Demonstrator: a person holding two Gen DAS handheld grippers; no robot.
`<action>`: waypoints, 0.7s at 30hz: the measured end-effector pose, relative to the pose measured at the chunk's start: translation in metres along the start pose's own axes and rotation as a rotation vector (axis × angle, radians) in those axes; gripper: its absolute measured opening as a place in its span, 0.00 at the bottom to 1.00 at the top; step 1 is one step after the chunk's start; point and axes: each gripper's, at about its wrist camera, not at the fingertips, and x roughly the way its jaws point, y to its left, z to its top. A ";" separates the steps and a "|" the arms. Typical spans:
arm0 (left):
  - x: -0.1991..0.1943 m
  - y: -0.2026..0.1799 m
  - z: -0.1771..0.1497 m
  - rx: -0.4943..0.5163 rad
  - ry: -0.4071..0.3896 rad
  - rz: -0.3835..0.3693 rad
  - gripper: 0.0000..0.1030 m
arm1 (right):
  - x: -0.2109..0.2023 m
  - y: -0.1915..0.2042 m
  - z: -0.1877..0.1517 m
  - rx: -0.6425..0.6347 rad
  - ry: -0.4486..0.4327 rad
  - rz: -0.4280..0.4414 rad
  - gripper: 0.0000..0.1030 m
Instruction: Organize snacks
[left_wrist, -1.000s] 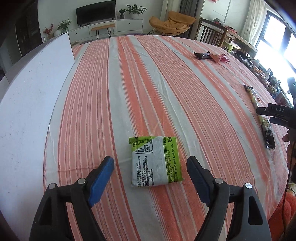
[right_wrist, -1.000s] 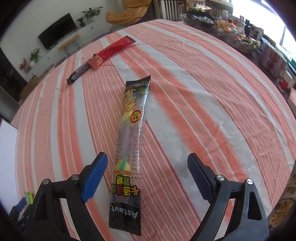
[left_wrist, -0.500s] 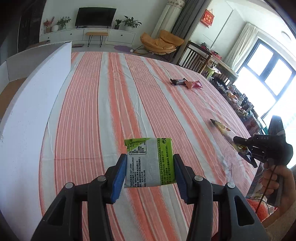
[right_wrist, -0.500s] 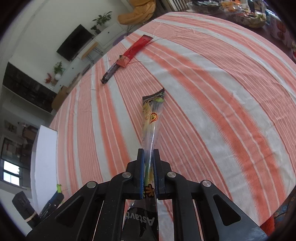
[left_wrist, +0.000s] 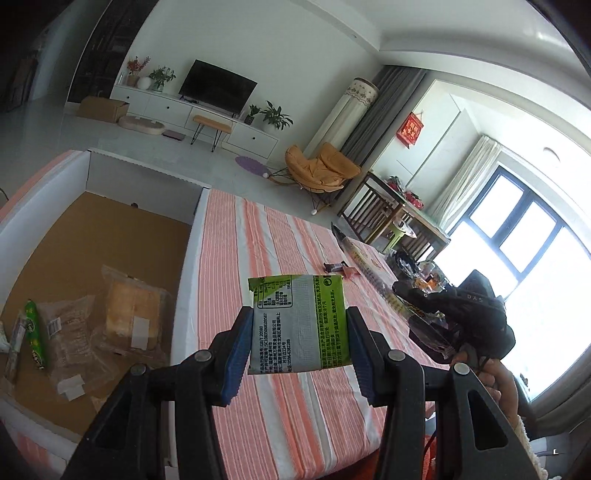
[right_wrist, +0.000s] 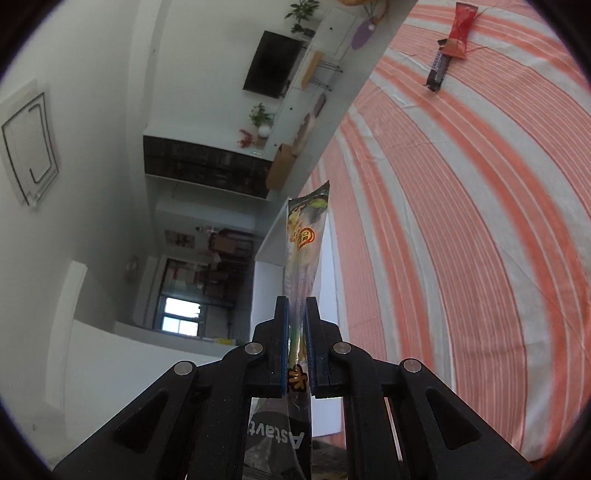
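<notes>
Beyond the striped tablecloth (left_wrist: 266, 406), a living room.

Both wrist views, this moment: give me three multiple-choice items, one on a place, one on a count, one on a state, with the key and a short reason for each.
1. Where is the bread pack?
A. Inside the white-walled box
B. On the striped tablecloth
C. On the orange chair

2. How many snacks lie on the tablecloth in the right wrist view?
A. None
B. Two
C. Five

3. What is the state of the left gripper?
A. Wide open and empty
B. Shut on the green and silver packet
C. Shut on a bottle

Key: 1 A, the bread pack rests on the box's brown floor beside other wrapped snacks. 2 B, only the red packet and the dark bar lie there; the long stick snack is clamped in the right gripper. 3 B, both blue pads press the packet's sides, off the cloth.
</notes>
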 end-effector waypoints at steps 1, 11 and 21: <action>-0.012 0.013 0.007 -0.014 -0.027 0.045 0.47 | 0.019 0.019 -0.006 -0.025 0.029 0.027 0.08; -0.027 0.153 0.005 -0.126 -0.024 0.650 0.82 | 0.202 0.108 -0.079 -0.370 0.207 -0.108 0.54; 0.014 0.093 -0.017 -0.072 -0.005 0.340 0.84 | 0.079 -0.048 -0.043 -0.757 -0.115 -0.994 0.64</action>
